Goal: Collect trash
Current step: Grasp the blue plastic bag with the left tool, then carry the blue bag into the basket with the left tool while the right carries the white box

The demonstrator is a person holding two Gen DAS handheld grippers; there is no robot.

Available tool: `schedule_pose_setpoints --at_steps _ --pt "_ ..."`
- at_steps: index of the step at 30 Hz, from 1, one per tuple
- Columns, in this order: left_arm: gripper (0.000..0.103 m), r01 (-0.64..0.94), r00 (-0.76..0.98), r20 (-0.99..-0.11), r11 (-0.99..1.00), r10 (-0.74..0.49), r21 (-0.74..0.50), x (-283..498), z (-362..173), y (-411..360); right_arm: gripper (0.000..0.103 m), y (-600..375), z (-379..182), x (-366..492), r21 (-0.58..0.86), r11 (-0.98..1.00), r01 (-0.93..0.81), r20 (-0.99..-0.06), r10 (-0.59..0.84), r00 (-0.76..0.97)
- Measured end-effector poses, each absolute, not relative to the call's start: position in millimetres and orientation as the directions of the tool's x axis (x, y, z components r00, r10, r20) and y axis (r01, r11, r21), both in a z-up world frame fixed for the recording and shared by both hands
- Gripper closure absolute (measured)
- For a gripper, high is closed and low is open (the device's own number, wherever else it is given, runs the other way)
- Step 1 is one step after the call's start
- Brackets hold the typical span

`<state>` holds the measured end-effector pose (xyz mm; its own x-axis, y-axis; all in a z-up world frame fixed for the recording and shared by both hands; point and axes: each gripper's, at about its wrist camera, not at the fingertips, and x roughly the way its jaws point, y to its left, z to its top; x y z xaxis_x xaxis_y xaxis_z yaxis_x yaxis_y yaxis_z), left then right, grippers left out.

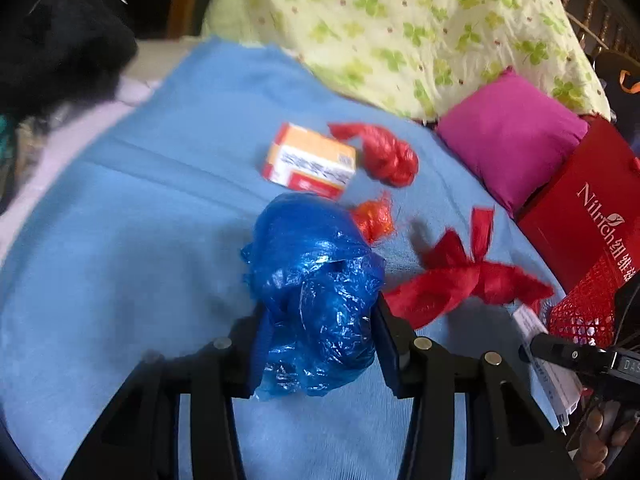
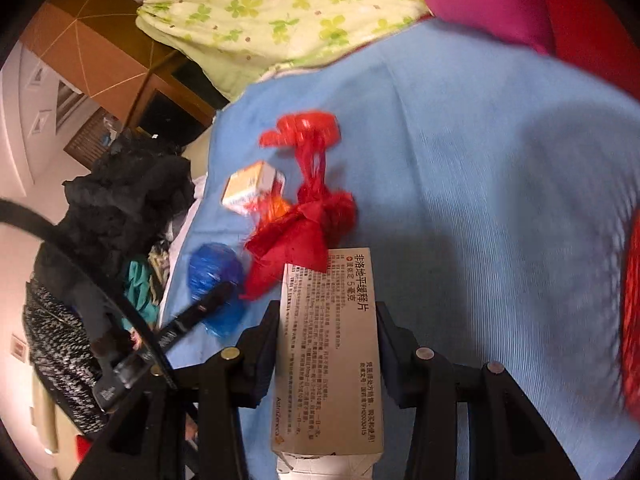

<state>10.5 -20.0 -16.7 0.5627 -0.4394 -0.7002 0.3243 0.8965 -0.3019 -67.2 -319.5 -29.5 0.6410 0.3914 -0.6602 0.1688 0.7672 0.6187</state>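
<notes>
On the bed [image 1: 120, 220], the small carton [image 1: 310, 160] lies behind the crumpled plastic bag [image 1: 316, 292], with the pillow [image 1: 508, 136] to their right.

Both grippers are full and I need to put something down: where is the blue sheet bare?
Bare blue sheet lies left of the blue plastic bag, toward the black clothes. It's crowded around the orange box, the red plastic pieces and red ribbon, toward the magenta pillow.
</notes>
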Motion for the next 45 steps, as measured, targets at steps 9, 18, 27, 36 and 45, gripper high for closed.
schedule_pose_setpoints --at_steps 9,18,27,36,45 --pt "0.055 0.328 0.658 -0.641 0.917 -0.395 -0.228 -51 14 6 0.056 -300 -10 -109 0.75 0.66 -0.041 -0.448 0.553 0.703" --pt "0.055 0.402 0.739 -0.512 0.897 -0.437 -0.185 -95 82 9 0.056 -282 33 -148 0.657 0.734 -0.174 -0.291 0.46 0.839" --pt "0.054 0.558 0.692 -0.421 0.805 -0.586 -0.203 -127 124 -38 0.056 -319 63 -202 0.581 0.81 -0.082 -0.211 0.247 0.946" --pt "0.054 0.713 0.564 -0.423 0.676 -0.71 -0.184 -155 134 -119 0.055 -368 81 -260 0.539 0.843 0.004 -0.142 0.086 0.986" --pt "0.049 0.839 0.427 -0.445 0.528 -0.787 -0.128 -182 143 -234 0.054 -448 67 -313 0.702 0.699 0.135 -0.082 -0.11 0.991"
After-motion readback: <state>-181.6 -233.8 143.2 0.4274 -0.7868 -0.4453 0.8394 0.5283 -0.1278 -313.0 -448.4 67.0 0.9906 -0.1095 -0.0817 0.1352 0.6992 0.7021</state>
